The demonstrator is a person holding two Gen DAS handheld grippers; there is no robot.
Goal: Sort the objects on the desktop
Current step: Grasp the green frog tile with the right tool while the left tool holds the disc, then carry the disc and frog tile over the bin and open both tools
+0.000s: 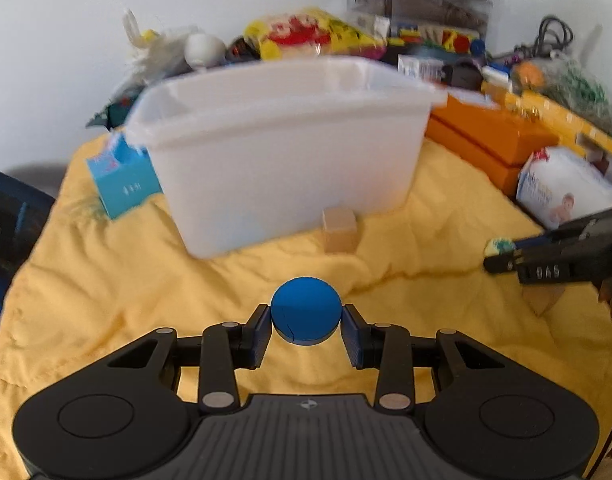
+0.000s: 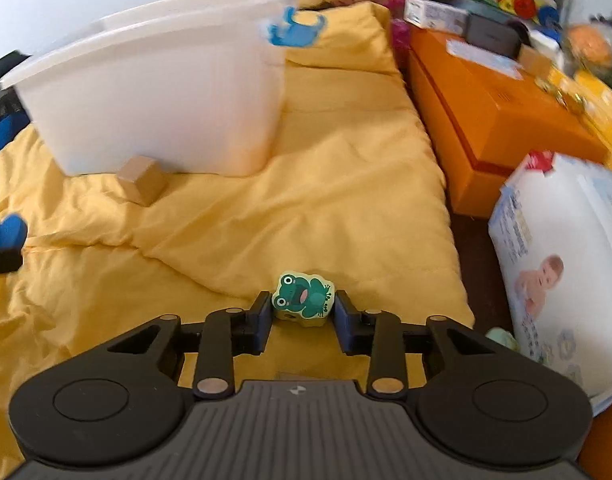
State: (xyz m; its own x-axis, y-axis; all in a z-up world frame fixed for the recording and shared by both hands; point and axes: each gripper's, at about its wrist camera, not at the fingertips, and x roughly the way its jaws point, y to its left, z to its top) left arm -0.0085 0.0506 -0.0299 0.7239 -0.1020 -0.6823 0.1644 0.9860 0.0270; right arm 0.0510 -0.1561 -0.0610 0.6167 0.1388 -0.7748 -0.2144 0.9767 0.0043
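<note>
Two grippers are each clamping a small object above the yellow cloth (image 1: pixel 105 312), both on the near side of the white bin (image 1: pixel 281 144). The left gripper (image 1: pixel 306 322) is squeezing a blue ball (image 1: pixel 306 310) between its dark pads, directly in front of the bin. The right gripper (image 2: pixel 303 306) is pinching a frog block (image 2: pixel 303 300), its green frog face turned up toward the camera, off toward the bin's right corner.

Only the right wrist view is showing a blue elephant sticker (image 2: pixel 295 32) on the bin's right end, along with the cloth running back past that end. Only the left wrist view is showing a teal box (image 1: pixel 121 180) leaning against the bin's left side. A wooden cube (image 1: pixel 340 230) is sitting on the cloth, touching or nearly touching the bin's front wall, in both views. An orange box (image 2: pixel 502 120) and a pack of baby wipes (image 2: pixel 562 256) are lying to the right of the bin.

The bin's inside is staying out of sight from both cameras, so its contents cannot be told. The clutter behind the bin is blurring into colours. In the left wrist view the right gripper is entering from the right edge, partly cut off, with the frog block showing only as a pale smudge at its tip.
</note>
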